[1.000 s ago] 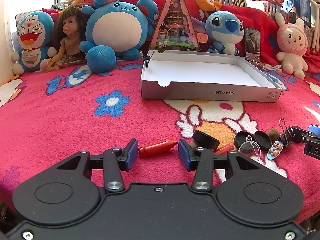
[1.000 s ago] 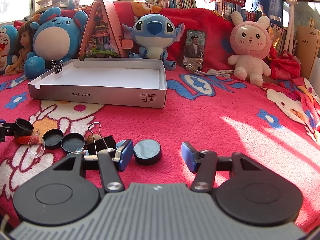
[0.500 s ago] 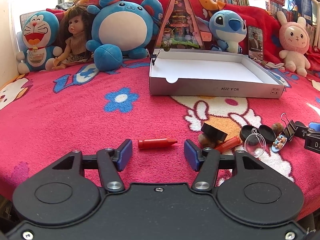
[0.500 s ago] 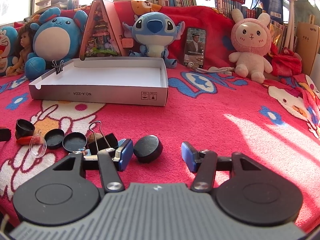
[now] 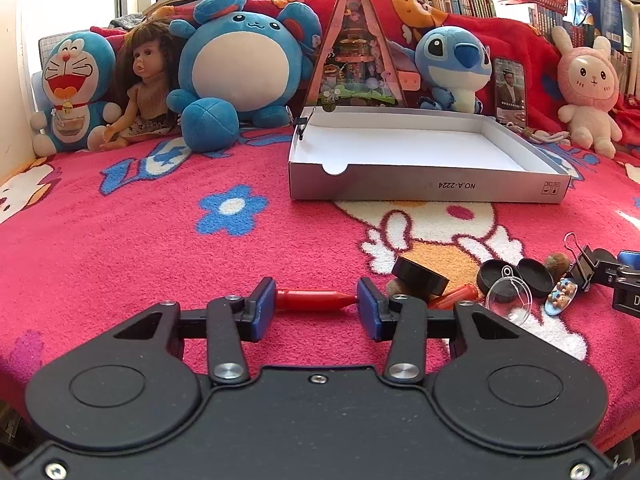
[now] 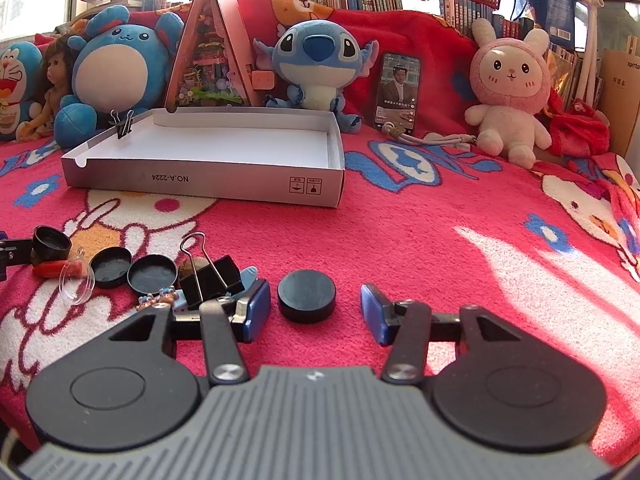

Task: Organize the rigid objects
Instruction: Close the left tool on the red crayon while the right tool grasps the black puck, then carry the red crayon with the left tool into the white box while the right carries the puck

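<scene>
My left gripper [image 5: 316, 304] is open, its jaws on either side of a red crayon [image 5: 314, 299] that lies crosswise on the pink blanket. To its right lie a black cap [image 5: 420, 272], a second red crayon [image 5: 454, 297], two black lids [image 5: 534, 276], a clear dome [image 5: 508, 295], a small figure charm [image 5: 561, 298] and a binder clip [image 5: 584, 262]. My right gripper [image 6: 316, 308] is open around a black round disc [image 6: 307, 296]. The binder clip [image 6: 208, 274] and the lids [image 6: 152, 274] lie to its left. An open white box [image 5: 424, 152] stands behind; it also shows in the right wrist view [image 6: 224, 152].
Plush toys, a doll [image 5: 146, 80] and a triangular toy house [image 5: 356, 52] line the back. A phone [image 6: 398, 90] leans beside a pink bunny [image 6: 508, 88]. A small clip [image 6: 122, 124] is on the box's left wall. Open blanket lies to the right [image 6: 460, 240].
My left gripper has moved forward so the red crayon now sits between its jaws. My right gripper has edged forward around the black disc. Both stay open.
</scene>
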